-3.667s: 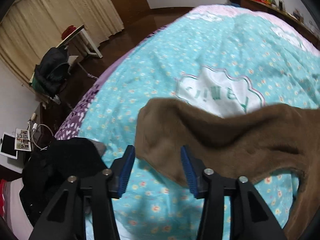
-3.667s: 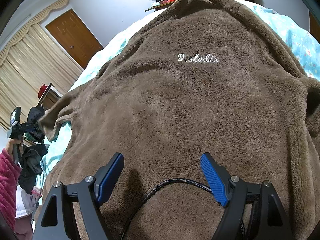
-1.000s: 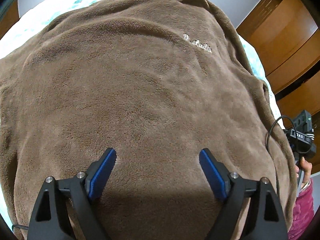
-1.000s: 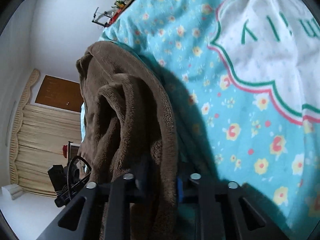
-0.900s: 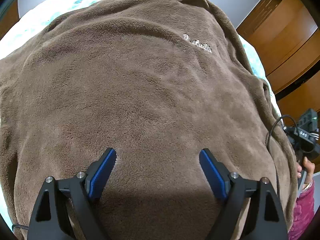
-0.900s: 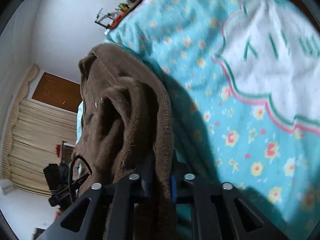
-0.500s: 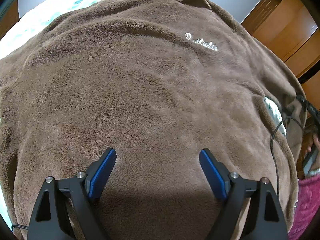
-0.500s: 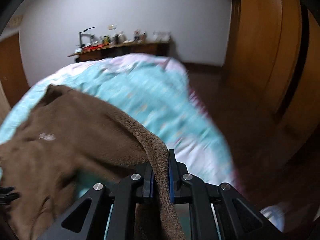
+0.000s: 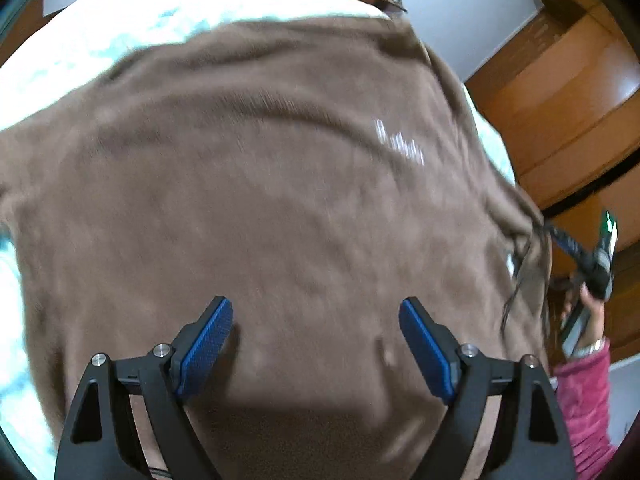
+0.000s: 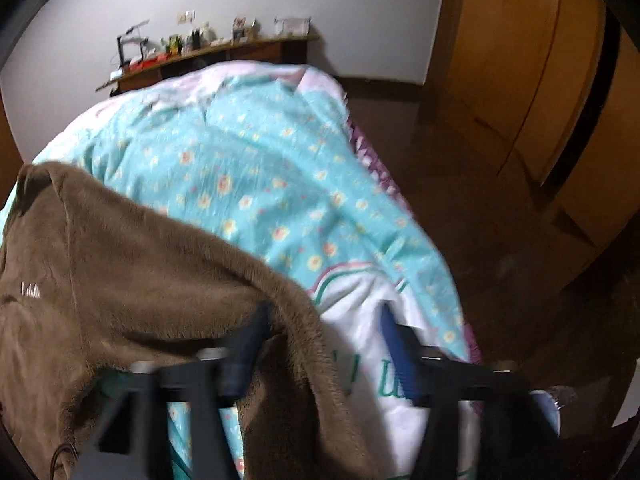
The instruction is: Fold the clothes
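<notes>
Fleece fills both lenses: a thick brown pullover (image 9: 280, 200) lies spread across a floral turquoise quilt (image 10: 256, 168) on a bed, its white embroidered lettering (image 9: 400, 146) blurred in the left wrist view. Nearest the camera, the left gripper (image 9: 316, 340) hovers low over the garment's body with its blue-padded jaws spread wide and nothing between them. On the other side, the right gripper (image 10: 324, 344) shows jaws parted too, a ridge of the pullover's edge draped loosely between the fingers rather than pinched; the frame is smeared, so contact is hard to judge. The pile looks plush, limp and fairly heavy, likely to sag and slide off a shallow pinch, so a deep bite on a hem, cuff or shoulder seam seems the safer hold. Farther off, the person's right hand (image 9: 588, 304), in a magenta sleeve (image 9: 580, 392), angles its tool toward the garment's side. Beyond stand wooden wardrobe doors (image 10: 540, 80) and a cluttered shelf (image 10: 208, 48).
</notes>
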A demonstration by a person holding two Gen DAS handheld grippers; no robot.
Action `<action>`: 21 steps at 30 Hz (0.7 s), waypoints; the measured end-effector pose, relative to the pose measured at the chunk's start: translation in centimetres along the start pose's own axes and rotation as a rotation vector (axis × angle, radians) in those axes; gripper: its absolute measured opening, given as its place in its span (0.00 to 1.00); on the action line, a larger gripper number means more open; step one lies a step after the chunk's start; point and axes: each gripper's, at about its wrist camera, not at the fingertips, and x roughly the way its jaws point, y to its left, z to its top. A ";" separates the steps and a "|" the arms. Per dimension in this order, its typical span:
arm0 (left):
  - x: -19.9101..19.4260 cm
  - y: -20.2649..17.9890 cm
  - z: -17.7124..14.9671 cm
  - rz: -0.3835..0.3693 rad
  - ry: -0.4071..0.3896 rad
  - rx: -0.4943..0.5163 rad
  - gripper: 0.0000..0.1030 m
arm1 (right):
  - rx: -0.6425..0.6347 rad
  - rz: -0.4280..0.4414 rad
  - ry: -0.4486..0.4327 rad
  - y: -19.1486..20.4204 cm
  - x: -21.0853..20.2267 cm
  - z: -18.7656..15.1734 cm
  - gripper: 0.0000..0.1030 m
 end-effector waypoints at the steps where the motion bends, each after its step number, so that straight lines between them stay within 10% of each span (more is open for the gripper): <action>1: -0.7 0.4 1.3 -0.003 -0.024 -0.004 0.85 | 0.001 0.009 -0.017 0.3 -0.6 0.4 0.63; 13: -1.6 11.3 15.2 0.191 -0.203 -0.048 0.85 | -0.182 0.311 -0.069 14.4 -5.2 5.5 0.63; 21: 5.3 13.6 19.5 0.204 -0.105 -0.015 0.85 | -0.295 0.469 -0.013 26.1 -1.8 7.6 0.63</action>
